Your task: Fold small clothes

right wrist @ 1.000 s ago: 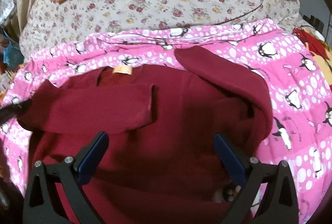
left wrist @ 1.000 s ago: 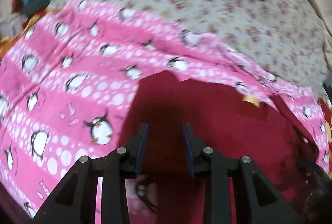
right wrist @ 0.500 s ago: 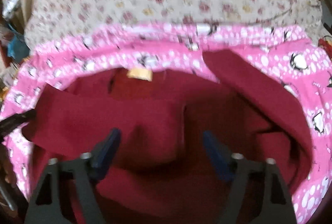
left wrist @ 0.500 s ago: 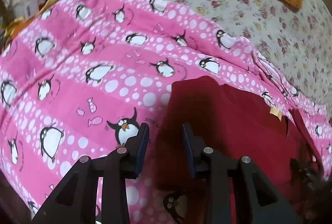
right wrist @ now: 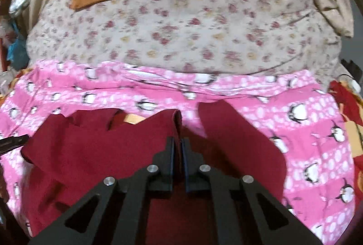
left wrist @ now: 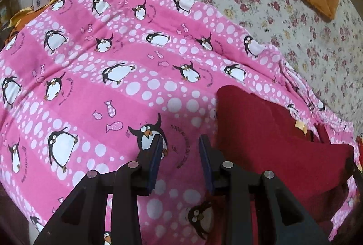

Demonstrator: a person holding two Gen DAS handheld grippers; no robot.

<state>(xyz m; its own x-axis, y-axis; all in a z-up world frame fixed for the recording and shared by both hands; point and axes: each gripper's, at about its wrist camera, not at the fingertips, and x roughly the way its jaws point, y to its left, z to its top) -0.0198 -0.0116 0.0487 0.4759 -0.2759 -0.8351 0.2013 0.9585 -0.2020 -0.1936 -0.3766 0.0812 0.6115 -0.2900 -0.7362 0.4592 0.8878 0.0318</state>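
Right wrist view shows the right gripper (right wrist: pixel 178 145), whose jaws have just been closing, pinched on a raised fold of the maroon top (right wrist: pixel 95 154) at lower centre on the pink penguin blanket (right wrist: pixel 317 143), while the left gripper (left wrist: pixel 180 147), slightly parted, holds nothing.

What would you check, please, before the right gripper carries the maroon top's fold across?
1. Right gripper has just closed, pinching a ridge of the maroon top: ok.
2. Left gripper parted over the pink penguin blanket, holding nothing: ok.
3. Left sleeve already folded across the chest: ok.
4. Right sleeve still spread on the blanket: not ok.
5. How many layers are pinched: cannot tell.
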